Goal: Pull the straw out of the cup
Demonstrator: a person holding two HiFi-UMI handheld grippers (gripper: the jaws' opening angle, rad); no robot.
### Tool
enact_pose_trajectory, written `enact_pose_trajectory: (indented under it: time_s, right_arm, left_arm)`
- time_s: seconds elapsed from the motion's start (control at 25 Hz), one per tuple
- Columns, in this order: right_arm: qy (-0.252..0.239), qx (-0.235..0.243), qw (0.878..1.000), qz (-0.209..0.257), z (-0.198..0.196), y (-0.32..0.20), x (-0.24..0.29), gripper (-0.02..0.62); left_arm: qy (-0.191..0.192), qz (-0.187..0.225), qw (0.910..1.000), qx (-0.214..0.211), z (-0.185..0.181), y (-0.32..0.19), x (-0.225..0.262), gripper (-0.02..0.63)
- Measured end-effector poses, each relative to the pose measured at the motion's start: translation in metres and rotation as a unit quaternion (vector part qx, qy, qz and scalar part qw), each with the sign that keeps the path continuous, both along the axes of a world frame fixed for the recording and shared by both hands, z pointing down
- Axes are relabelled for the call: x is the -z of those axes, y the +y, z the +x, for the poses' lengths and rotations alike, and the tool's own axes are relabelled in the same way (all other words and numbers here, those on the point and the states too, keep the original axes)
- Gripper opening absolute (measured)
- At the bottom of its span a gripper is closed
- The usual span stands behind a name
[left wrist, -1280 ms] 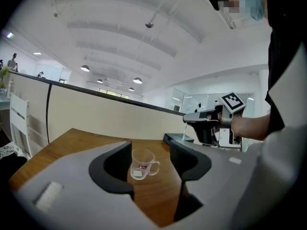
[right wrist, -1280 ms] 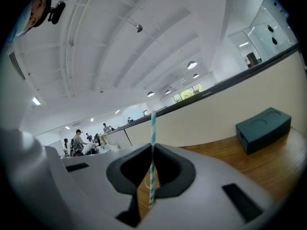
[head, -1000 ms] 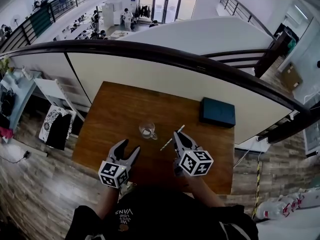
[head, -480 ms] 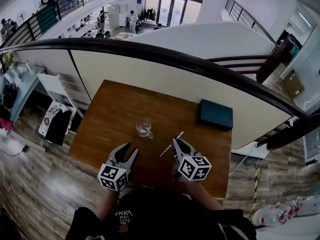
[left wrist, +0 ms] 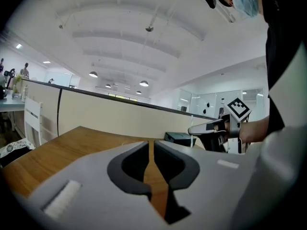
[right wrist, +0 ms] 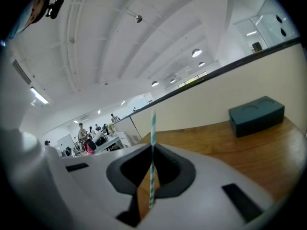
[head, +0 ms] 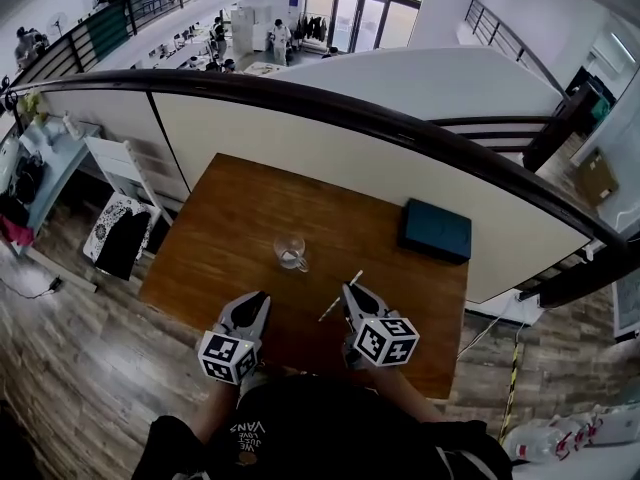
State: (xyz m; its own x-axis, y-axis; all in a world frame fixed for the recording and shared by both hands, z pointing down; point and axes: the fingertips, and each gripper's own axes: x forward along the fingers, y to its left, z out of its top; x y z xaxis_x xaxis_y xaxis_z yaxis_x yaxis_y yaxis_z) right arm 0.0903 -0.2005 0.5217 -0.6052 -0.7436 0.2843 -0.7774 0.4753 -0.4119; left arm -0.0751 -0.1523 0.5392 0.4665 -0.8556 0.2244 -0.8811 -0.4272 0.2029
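A clear glass cup (head: 291,252) stands alone on the brown table (head: 230,218), with no straw in it. My right gripper (head: 349,290) is shut on the green-and-white striped straw (head: 340,296), to the right of the cup and nearer the person. In the right gripper view the straw (right wrist: 153,128) stands upright, pinched between the tips of the right gripper (right wrist: 152,150). My left gripper (head: 262,296) hovers left of it, below the cup. In its own view the left gripper (left wrist: 151,145) is closing, its jaws almost together with nothing between them.
A dark rectangular box (head: 437,230) lies at the table's far right; it also shows as the box (right wrist: 255,114) in the right gripper view. A curved black railing (head: 400,128) and a white wall run behind the table. The person stands at the near edge.
The left gripper's jaws went from wide open to nearly together. Both grippers drew back toward the table's near edge, the right one still holding the straw clear of the cup.
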Motion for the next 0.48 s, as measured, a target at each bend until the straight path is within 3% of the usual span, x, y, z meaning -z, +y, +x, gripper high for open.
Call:
enact_pose_trajectory:
  time_s: [0.48]
  right_arm:
    - [0.026,0.019,0.999,-0.003,0.001,0.006,-0.012,0.025]
  left_arm:
    - [-0.006,-0.006,0.9997,0.024,-0.001,0.012,-0.004,0.012]
